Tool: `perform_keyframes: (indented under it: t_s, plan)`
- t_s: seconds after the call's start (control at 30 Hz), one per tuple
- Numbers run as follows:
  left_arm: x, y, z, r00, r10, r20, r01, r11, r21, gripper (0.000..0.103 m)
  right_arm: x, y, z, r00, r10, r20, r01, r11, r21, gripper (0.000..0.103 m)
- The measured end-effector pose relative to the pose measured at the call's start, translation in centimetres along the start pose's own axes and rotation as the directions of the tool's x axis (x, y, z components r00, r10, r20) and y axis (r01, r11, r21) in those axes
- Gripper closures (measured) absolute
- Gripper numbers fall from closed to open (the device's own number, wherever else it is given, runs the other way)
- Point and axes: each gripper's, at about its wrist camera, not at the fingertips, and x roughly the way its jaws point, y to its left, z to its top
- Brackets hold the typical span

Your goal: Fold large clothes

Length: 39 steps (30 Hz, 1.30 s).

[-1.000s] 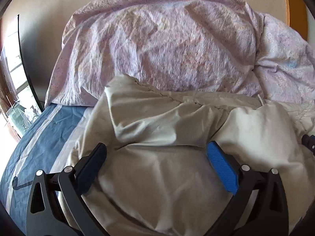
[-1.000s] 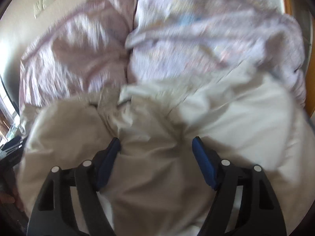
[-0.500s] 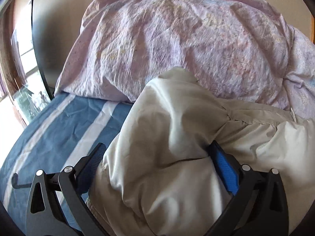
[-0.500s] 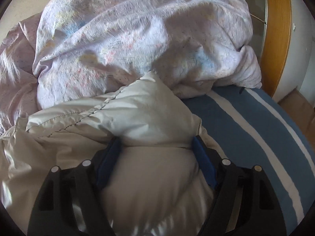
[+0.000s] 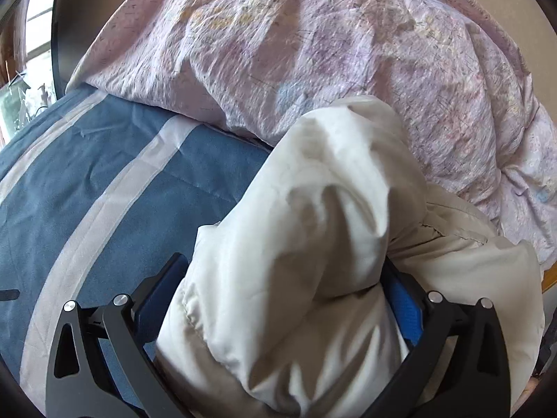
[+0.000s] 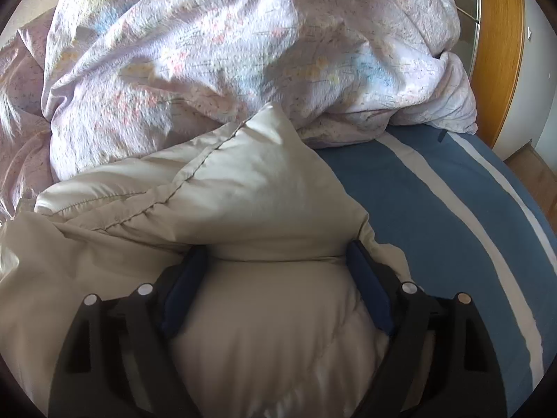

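Note:
A puffy beige quilted jacket lies bunched on a blue bed cover with white stripes. My left gripper stands wide open, with a thick fold of the jacket bulging up between its blue pads. In the right wrist view the same jacket shows a stitched seam, and my right gripper is also wide open, with the jacket's padded bulk filling the gap between its pads. Neither gripper pinches the fabric.
A crumpled lilac patterned duvet is heaped at the head of the bed, right behind the jacket; it also fills the top of the right wrist view. A wooden door frame stands at the right. A window is at the far left.
Both grippers have spread apart toward the jacket's outer ends, the left to the left and the right to the right. More blue bed cover now shows beside each.

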Motion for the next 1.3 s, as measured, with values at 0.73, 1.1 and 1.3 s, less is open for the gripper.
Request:
perform_keyframes:
  t_s: [0.73, 1.1, 1.3]
  plan:
    - [-11.5, 8.2, -9.0, 0.977, -0.21, -0.022, 0.199, 0.949, -0.247, 0.001, -9.6, -12.8, -10.2, 0.921, 0.388, -0.015, -0.302, 0.739, 0.602, 0.021]
    - [-8.6, 6.0, -10.3, 0.955, -0.294, -0.024, 0.267, 0.897, -0.353, 0.025, -7.3, -11.5, -11.3, 0.859, 0.511, 0.039, -0.414, 0.648, 0.639, 0.033]
    - [-8.6, 6.6, -10.4, 0.934, -0.352, 0.064, 0.342, 0.823, -0.454, 0.066, -7.9, -11.6, -11.7, 0.843, 0.53, 0.098, -0.471, 0.635, 0.613, 0.069]
